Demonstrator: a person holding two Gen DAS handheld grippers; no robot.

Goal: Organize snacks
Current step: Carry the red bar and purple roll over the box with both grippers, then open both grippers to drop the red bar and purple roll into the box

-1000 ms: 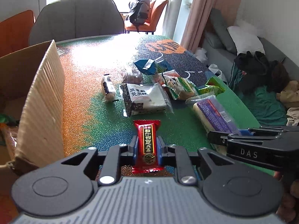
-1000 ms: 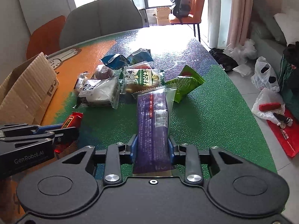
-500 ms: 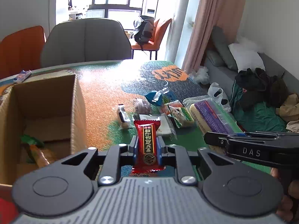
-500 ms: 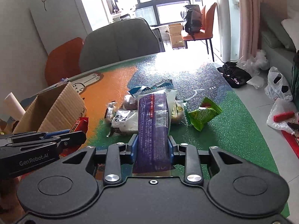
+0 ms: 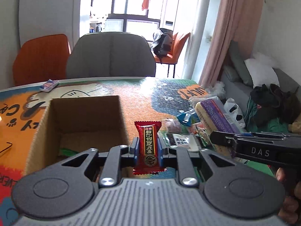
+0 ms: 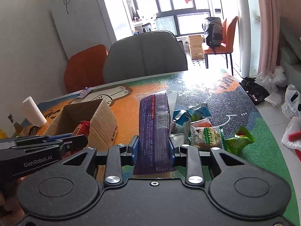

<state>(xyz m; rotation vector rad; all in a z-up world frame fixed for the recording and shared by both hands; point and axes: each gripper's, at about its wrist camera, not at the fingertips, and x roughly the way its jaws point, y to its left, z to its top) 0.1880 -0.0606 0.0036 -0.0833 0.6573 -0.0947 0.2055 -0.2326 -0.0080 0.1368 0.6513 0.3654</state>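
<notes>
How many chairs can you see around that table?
3. An orange chair and a grey chair stand side by side at the table's far edge; another orange chair, carrying a backpack, stands by the window. Others may be hidden.

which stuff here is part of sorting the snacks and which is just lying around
Part of the job:
- red foil-wrapped candy bar, in the left gripper
- long purple cracker pack, in the right gripper
- open brown cardboard box
- loose snack packets

Lying about:
- white paper roll
- grey padded chair
- black backpack
</notes>
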